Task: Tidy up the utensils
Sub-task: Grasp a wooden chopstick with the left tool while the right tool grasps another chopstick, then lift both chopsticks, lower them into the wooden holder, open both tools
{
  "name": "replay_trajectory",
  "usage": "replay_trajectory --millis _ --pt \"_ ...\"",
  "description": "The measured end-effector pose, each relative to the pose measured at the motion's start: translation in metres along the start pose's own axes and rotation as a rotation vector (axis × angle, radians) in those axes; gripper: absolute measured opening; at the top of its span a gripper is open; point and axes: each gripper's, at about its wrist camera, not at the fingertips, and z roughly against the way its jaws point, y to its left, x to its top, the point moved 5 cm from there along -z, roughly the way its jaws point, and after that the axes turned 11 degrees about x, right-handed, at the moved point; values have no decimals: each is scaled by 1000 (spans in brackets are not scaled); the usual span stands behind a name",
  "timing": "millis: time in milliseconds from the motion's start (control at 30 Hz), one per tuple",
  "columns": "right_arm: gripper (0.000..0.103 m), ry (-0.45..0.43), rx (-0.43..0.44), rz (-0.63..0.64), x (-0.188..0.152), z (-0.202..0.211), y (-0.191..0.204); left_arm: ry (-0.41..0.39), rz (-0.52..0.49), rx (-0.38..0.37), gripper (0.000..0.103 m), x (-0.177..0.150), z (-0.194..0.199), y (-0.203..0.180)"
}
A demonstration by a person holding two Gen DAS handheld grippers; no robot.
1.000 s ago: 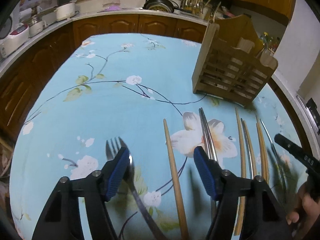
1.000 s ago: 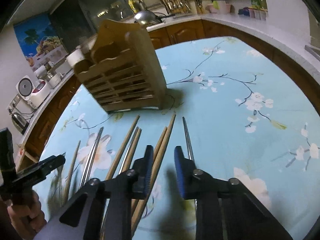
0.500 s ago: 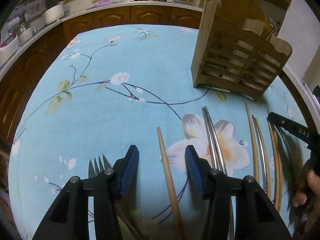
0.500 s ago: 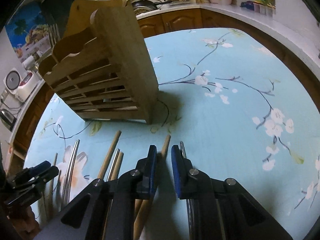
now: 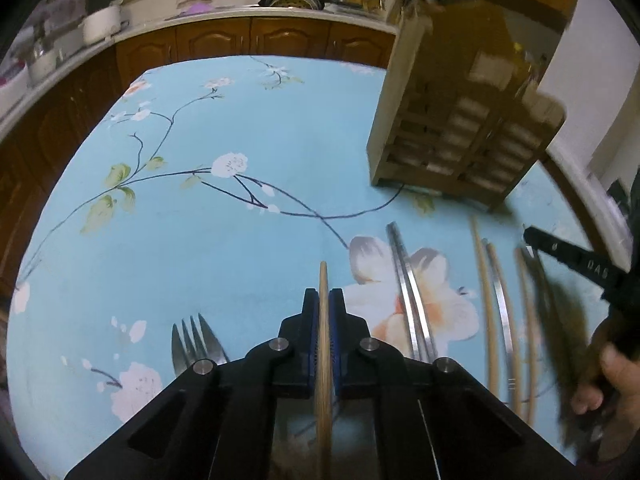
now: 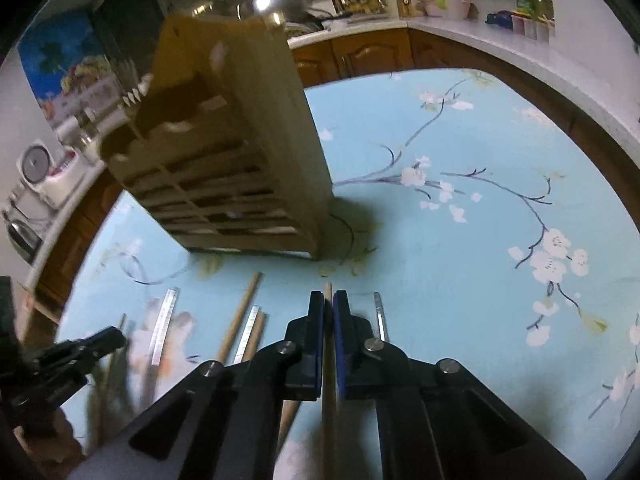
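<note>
My left gripper (image 5: 324,300) is shut on a wooden chopstick (image 5: 323,280) whose tip sticks out past the blue pads. My right gripper (image 6: 328,304) is shut on another wooden chopstick (image 6: 328,290). A slatted wooden utensil holder (image 5: 460,136) stands on the blue floral tablecloth (image 5: 240,220), ahead and to the right of the left gripper; in the right wrist view the holder (image 6: 236,168) is ahead and to the left. Metal chopsticks (image 5: 404,292) and more wooden chopsticks (image 5: 486,304) lie in a row before the holder. A metal fork (image 5: 192,340) lies left of the left gripper.
Loose chopsticks (image 6: 240,320) and a metal one (image 6: 380,316) lie beside the right gripper. The right gripper shows blurred at the edge of the left wrist view (image 5: 576,264). Wooden kitchen cabinets (image 5: 256,40) and a counter with pots surround the table.
Both grippers closed: the left onto the wooden chopstick that lay between its fingers, the right onto its chopstick. Both moved forward toward the holder.
</note>
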Motion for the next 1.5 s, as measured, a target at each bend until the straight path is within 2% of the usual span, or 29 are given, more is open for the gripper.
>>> replay_trajectory --millis 133,267,567,767,967,1367,1400,1500 --pt "5 -40 46 2 3 26 9 -35 40 -70 3 3 28 6" --pt "5 -89 79 14 10 55 21 -107 46 -113 3 6 67 8" --pt "5 -208 118 61 21 117 54 -231 46 -173 3 6 139 17" --pt "5 -277 143 80 30 149 65 -291 50 -193 3 3 172 22" --pt "5 -333 151 98 42 169 72 -336 51 -189 3 5 188 23" --pt "5 -384 158 109 59 177 76 -390 69 -180 3 18 191 24" --pt "5 -389 158 110 62 178 77 -433 90 -164 3 23 191 25" --pt "5 -410 156 111 70 181 76 -456 96 -169 3 35 191 24"
